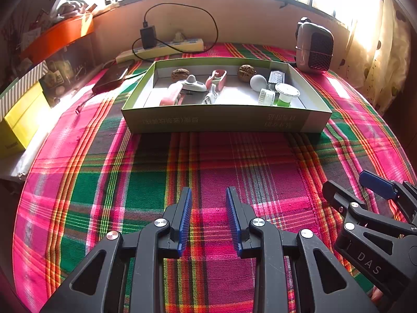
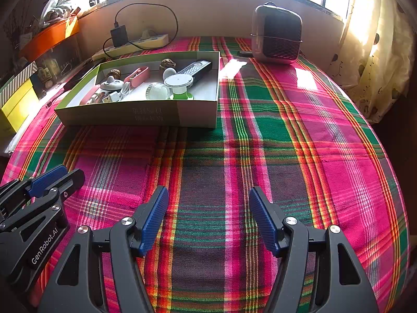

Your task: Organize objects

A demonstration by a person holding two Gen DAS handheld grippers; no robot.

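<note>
A shallow green cardboard box (image 1: 224, 120) (image 2: 135, 114) sits on a plaid cloth at the far side. Inside lie two walnuts (image 1: 180, 74) (image 1: 246, 72), a pink case (image 1: 217, 78), a white egg-shaped thing (image 1: 258, 82), a round white and green piece (image 1: 286, 94) (image 2: 179, 84), a dark remote-like device (image 2: 195, 69) and white cable bits (image 2: 114, 96). My left gripper (image 1: 208, 195) is open over bare cloth, well short of the box, nothing between its blue pads. My right gripper (image 2: 208, 195) is open wider, also empty, to the right of the left one.
A small heater (image 1: 314, 48) (image 2: 276, 37) stands at the back right. A power strip (image 1: 161, 49) with a black charger and cable lies against the back wall. Yellow boxes (image 1: 20, 120) and an orange tray (image 1: 57, 36) crowd the left side. A curtain (image 2: 375, 52) hangs right.
</note>
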